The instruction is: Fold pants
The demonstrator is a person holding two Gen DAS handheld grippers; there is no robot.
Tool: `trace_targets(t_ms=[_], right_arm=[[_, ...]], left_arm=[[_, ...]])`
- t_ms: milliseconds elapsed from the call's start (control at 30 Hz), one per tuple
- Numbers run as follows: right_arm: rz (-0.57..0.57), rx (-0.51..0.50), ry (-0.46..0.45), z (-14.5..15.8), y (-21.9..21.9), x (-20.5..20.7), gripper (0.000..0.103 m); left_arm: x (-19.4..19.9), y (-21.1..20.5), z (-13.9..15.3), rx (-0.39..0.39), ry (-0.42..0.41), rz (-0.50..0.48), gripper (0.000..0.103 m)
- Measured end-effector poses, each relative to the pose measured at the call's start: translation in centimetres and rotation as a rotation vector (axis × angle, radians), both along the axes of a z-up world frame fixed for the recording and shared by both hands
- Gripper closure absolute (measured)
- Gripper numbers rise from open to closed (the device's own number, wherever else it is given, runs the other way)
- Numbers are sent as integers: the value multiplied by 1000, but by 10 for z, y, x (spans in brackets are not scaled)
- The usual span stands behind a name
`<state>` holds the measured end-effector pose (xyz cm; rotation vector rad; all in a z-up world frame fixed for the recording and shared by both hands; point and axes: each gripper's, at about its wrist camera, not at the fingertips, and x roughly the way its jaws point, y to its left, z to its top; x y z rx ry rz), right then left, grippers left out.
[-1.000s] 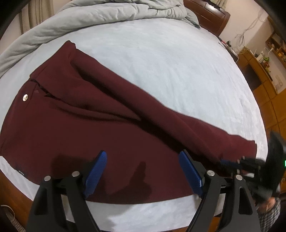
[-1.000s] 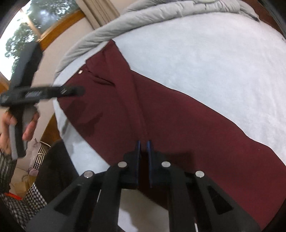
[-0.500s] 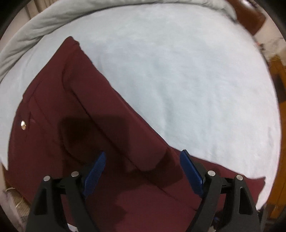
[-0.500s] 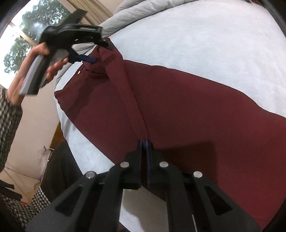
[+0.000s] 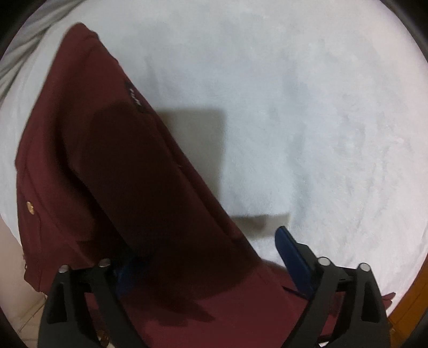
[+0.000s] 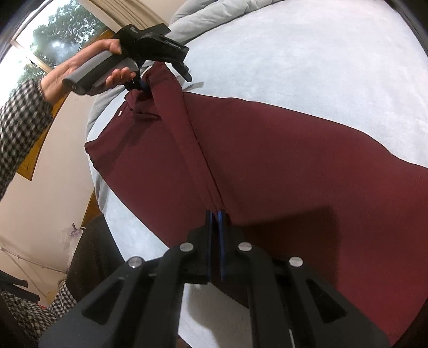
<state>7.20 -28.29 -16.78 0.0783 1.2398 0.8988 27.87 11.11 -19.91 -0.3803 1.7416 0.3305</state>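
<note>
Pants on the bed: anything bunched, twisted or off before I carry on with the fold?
Only one thing stands out: the pants lie mostly flat on the bed, but a narrow ridge of fabric is pulled taut from the right gripper, shut on it, up to the left gripper at the waist. No visible damage.

The bed [image 6: 307, 53] has a pale, slightly fuzzy sheet that fills most of both views. On it lie the dark red pants [image 6: 267, 166], spread out long across the near part of the sheet, with the waist end toward the window side. A grey duvet [image 6: 214, 16] is pushed in a heap along the far edge of the bed, beyond the pants.
</note>
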Motion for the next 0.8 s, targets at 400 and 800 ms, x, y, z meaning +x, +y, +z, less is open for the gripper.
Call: trace_targets(t_ms=[400,800], right_arm=[[-33,4,6,2,-2,0,100],[-49,-5,-17,13,-10,-5,100]], left_arm=[[-11,-4,16,47,26,-4,76],[-167,6,104,106,-554,84,84]])
